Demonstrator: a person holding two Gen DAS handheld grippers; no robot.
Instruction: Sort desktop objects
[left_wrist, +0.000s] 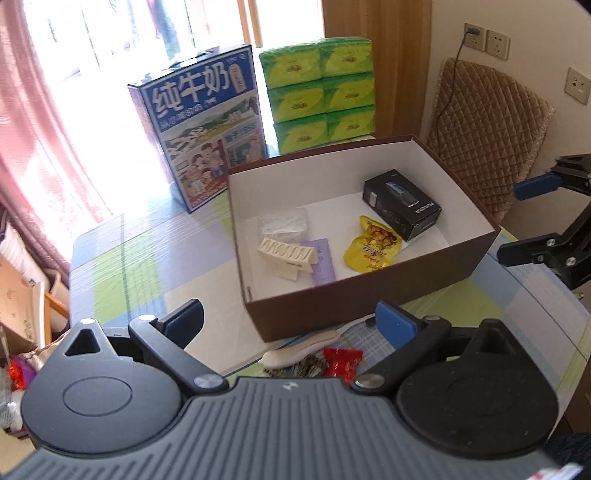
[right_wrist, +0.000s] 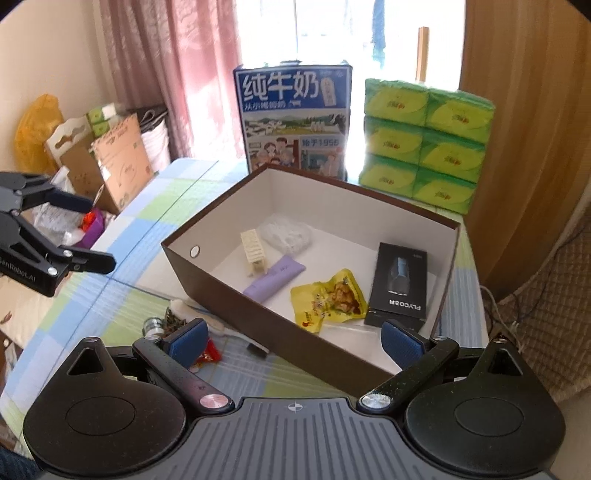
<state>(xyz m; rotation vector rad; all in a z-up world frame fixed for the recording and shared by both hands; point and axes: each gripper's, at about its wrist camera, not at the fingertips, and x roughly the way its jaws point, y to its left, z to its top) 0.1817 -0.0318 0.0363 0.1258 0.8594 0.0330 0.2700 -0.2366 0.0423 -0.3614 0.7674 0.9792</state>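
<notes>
A checked blue-and-green tabletop (right_wrist: 129, 295) carries an open brown box (right_wrist: 258, 325), a milk carton (right_wrist: 295, 118) and stacked green tissue packs (right_wrist: 424, 147). Beside the box's near wall lie a red candy (left_wrist: 341, 363) and a white comb (left_wrist: 306, 345)

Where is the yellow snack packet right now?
The yellow snack packet lies inside the brown box, between the purple tube and the black carton in the right wrist view.
</notes>
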